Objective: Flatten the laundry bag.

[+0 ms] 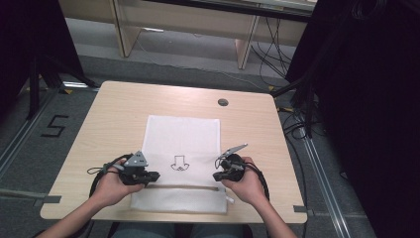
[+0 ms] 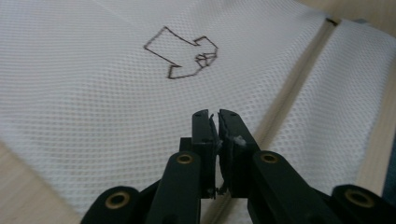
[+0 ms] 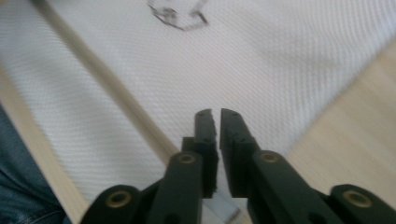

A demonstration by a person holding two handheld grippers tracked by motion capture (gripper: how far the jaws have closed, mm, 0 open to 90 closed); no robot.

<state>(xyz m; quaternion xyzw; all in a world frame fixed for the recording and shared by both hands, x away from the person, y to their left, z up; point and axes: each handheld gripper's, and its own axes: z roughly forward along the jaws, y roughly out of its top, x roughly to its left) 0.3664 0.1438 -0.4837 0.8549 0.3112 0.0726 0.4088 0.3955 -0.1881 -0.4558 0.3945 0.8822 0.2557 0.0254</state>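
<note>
Right now a white mesh laundry bag [image 1: 181, 144] lies flat in the middle of the tabletop [image 1: 109, 119], with a small arrow drawing [image 1: 179, 164] on it. Its near end looks folded over into a strip [image 1: 178, 201] by the table's front edge, and a thin line of wood shows between the strip and the rest. The left hand-held gripper [image 1: 154, 175] sits at the bag's left side and the right hand-held gripper [image 1: 216, 176] at its right side, both just by that fold. Both have their jaws pressed together, with no cloth between them that I can see. I think the job is folding the bag, and the step in hand is getting ready for the next fold. Next, each hand-held gripper would need to spread, go down to an edge, and pinch the mesh. The high view shows the whole bag and both hands. The left gripper view shows the tiny holes in the mesh [image 2: 93, 102] and the arrow drawing up close. The right gripper view is blurry.
</note>
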